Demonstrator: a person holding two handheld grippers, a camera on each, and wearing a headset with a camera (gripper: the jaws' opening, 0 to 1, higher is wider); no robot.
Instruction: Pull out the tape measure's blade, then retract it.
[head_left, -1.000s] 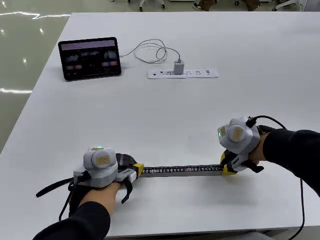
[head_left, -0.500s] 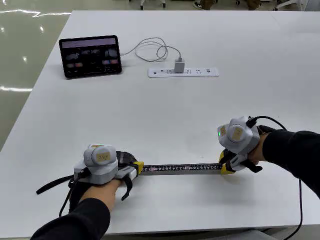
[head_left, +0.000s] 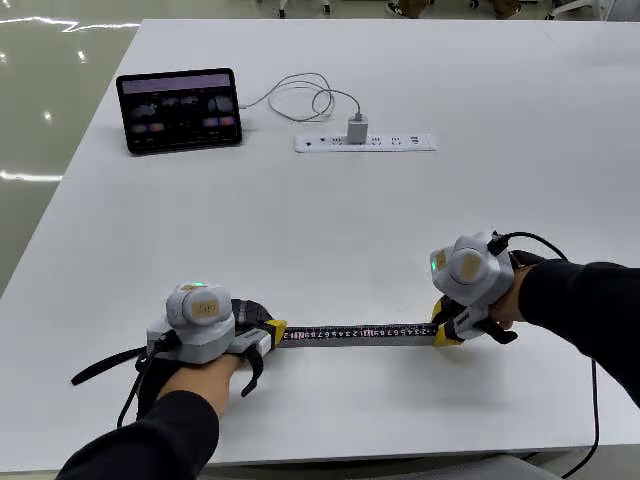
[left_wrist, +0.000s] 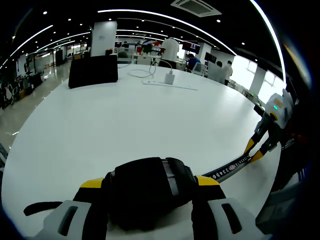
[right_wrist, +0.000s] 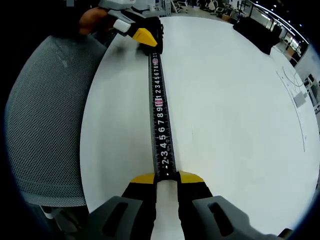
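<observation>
Black tape measure case (left_wrist: 145, 197) clamped by fingers of left gripper (left_wrist: 150, 182); blade (right_wrist: 158, 100) stretched rightward from case along surface (head_left: 330, 230), tip pinched by right gripper (right_wrist: 167, 178).

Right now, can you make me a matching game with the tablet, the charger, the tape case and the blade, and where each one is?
Things:
1. tablet
2. charger
3. case
4. blade

Places:
A. held in the left gripper
B. far left on the table
C. end pinched by the right gripper
D. plugged into the power strip

Pairs: 1-B, 2-D, 3-A, 4-C
</observation>
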